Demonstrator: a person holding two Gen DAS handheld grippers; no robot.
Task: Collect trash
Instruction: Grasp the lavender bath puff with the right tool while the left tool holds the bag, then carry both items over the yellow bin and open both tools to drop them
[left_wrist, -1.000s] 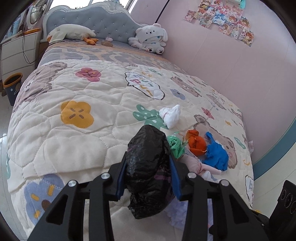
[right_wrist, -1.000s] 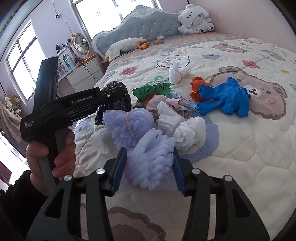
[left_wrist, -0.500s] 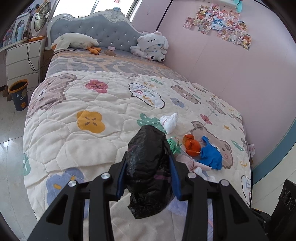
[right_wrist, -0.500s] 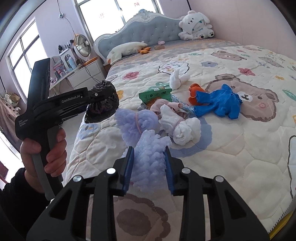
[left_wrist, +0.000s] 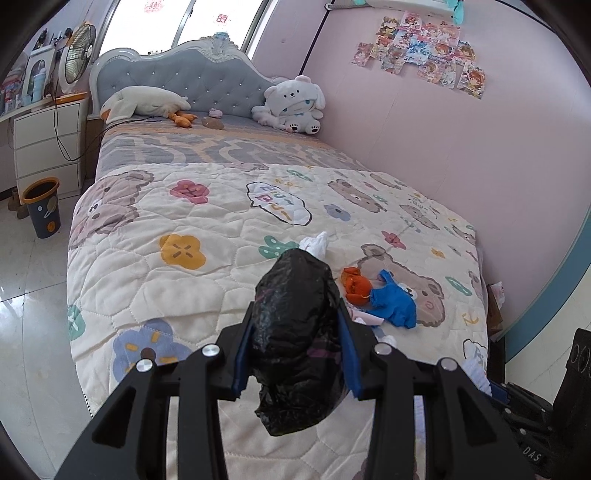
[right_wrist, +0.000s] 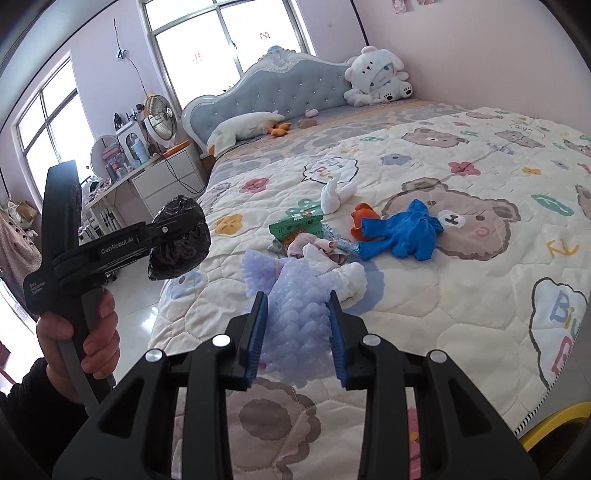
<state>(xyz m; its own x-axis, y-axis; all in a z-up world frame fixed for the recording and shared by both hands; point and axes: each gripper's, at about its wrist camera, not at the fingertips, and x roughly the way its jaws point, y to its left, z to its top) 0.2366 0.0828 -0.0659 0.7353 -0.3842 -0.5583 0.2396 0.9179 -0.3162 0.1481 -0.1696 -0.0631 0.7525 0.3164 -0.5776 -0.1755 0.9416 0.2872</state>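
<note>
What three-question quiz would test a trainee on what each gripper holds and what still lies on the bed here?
1. Multiple choice: the left gripper is shut on A) a blue glove, B) a crumpled black plastic bag, C) a green packet.
2. True or false: the right gripper is empty.
3. Fill in: the orange item on the quilt touches the ___ glove.

Key: 1 B. 2 false, it grips a fluffy lavender item. 3 blue.
</note>
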